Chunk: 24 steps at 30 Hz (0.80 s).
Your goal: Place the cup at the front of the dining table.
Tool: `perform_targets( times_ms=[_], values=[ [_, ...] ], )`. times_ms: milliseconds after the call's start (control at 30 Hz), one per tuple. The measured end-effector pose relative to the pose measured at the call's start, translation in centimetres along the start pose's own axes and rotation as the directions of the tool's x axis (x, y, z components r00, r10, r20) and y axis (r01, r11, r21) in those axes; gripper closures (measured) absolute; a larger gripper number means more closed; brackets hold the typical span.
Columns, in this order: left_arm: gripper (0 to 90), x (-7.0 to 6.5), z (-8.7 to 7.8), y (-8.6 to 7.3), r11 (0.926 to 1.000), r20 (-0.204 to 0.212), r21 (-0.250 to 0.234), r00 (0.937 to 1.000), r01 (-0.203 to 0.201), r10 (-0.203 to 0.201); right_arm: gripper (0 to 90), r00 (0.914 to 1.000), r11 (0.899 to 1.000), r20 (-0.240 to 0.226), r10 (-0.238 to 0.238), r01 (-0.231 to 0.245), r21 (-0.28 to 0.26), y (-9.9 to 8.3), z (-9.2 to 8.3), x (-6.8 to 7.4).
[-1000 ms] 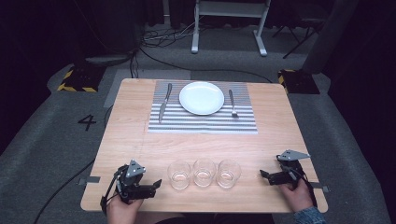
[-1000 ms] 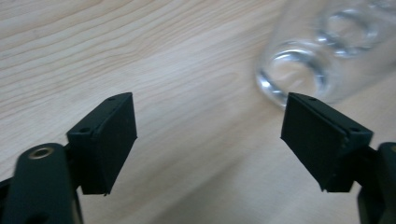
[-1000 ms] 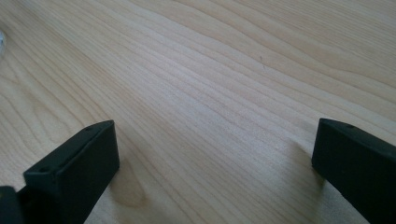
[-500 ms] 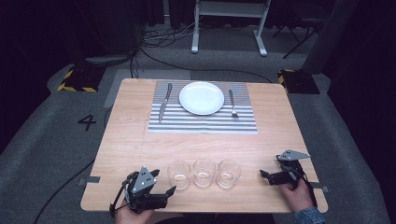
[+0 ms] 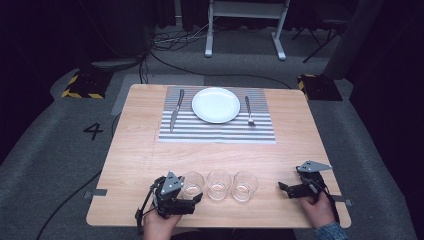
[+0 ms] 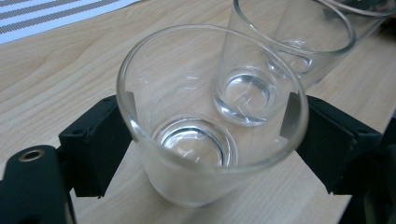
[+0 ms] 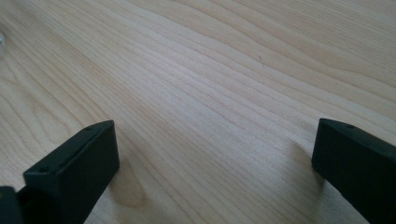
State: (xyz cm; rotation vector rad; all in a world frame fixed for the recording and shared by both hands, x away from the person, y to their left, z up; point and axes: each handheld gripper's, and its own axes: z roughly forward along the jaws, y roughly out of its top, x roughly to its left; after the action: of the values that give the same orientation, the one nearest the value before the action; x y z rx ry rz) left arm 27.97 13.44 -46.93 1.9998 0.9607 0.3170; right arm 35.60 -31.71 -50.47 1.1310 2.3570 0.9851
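High view: three clear glasses stand in a row near the bottom edge of the desk [image 5: 150, 155], all upright and holding nothing. The left glass [image 5: 192, 183] sits at the lower middle of the frame, between the jaws of the left tool [image 5: 196, 198]. The middle glass [image 5: 218, 184] is just beside it and the right glass [image 5: 244, 185] just beyond that. In the left gripper view the left glass [image 6: 210, 116] takes up the centre, with a black jaw flanking each side wall; these jaws have just been opening, and whether the pads touch the glass is hard to make out, so the hold looks loose at best. Behind it the middle glass [image 6: 285, 42] is cut off by the top edge of the frame.

The right tool [image 5: 286, 190] rests at the lower right of the high view, well apart from the glasses; in the right gripper view its jaws stand wide over bare wood.

A white plate [image 5: 216, 105] lies bare on a striped placemat [image 5: 217, 131] in the upper middle.
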Motion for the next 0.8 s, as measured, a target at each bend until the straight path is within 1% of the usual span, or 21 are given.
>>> perform_targets(
  times_ms=[33,67,133,200,300,367,433,500,600,633,667,700,733,767,800],
  values=[
    [16.0,-0.1,0.2,0.0,1.0,-0.013,-0.006,0.9999,-0.008,0.008,0.7,1.0,1.0,0.001,0.001,-0.001,0.0,0.0,0.0,0.0],
    [16.5,-0.2,0.3,0.1,0.9999,-0.021,-0.002,0.9996,-0.016,0.016,0.7,1.0,1.0,0.002,0.001,-0.001,0.0,0.0,0.0,0.0],
    [17.4,-0.3,0.7,0.1,0.9997,-0.032,0.004,0.9992,-0.022,0.022,0.7,1.0,1.0,0.003,0.003,-0.003,0.0,0.0,0.0,0.0],
    [17.8,-0.4,0.8,0.2,0.9991,-0.042,0.025,0.9985,-0.035,0.036,0.7,1.0,1.0,0.005,0.004,-0.004,0.0,0.0,0.0,0.0],
    [19.0,-0.4,0.8,0.3,0.9986,-0.049,0.03,0.9977,-0.045,0.046,0.8,1.0,1.0,0.007,0.004,-0.004,0.002,0.0,0.0,0.1],
    [19.1,-0.5,0.8,0.3,0.9987,-0.051,0.035,0.998,-0.036,0.038,0.8,1.0,1.0,0.007,0.005,-0.005,0.001,0.0,0.0,0.1],
    [19.2,-0.4,0.8,0.4,0.998,-0.054,0.041,0.9973,-0.047,0.049,0.8,1.0,1.0,0.007,0.007,-0.007,0.002,0.0,-0.1,0.1],
    [19.3,-0.5,0.9,0.5,0.9986,-0.053,0.041,0.998,-0.033,0.035,0.8,0.9999,1.0,0.006,0.008,-0.008,0.003,0.0,-0.1,0.1],
    [19.4,-0.4,0.8,0.9,0.9974,-0.046,0.067,0.9985,-0.027,0.03,0.8,0.9999,1.0,0.008,0.007,-0.007,0.002,0.0,-0.1,0.1],
    [19.4,-0.4,0.8,0.9,0.9976,-0.042,0.066,0.9989,-0.019,0.022,0.8,1.0,1.0,0.008,0.004,-0.004,0.002,0.0,-0.1,0.1],
    [19.4,-0.3,0.7,1.1,0.9968,-0.042,0.077,0.9988,-0.023,0.026,0.8,0.9999,1.0,0.007,0.007,-0.007,0.002,0.0,-0.1,0.1],
    [19.4,-0.3,0.6,1.2,0.9968,-0.047,0.076,0.9985,-0.026,0.03,0.8,0.9999,1.0,0.008,0.006,-0.006,0.002,0.0,-0.1,0.1],
    [19.4,-0.2,0.4,1.3,0.9963,-0.044,0.082,0.9986,-0.025,0.029,0.8,1.0,1.0,0.008,0.004,-0.004,0.002,0.0,-0.1,0.1],
    [19.4,-0.2,0.4,1.3,0.9971,-0.044,0.074,0.9988,-0.021,0.024,0.8,0.9999,1.0,0.009,0.005,-0.005,0.002,0.0,-0.1,0.1],
    [19.4,-0.1,0.3,1.5,0.9964,-0.047,0.083,0.9986,-0.019,0.023,0.8,0.9999,1.0,0.009,0.007,-0.007,0.002,0.0,-0.1,0.1]
  ],
)
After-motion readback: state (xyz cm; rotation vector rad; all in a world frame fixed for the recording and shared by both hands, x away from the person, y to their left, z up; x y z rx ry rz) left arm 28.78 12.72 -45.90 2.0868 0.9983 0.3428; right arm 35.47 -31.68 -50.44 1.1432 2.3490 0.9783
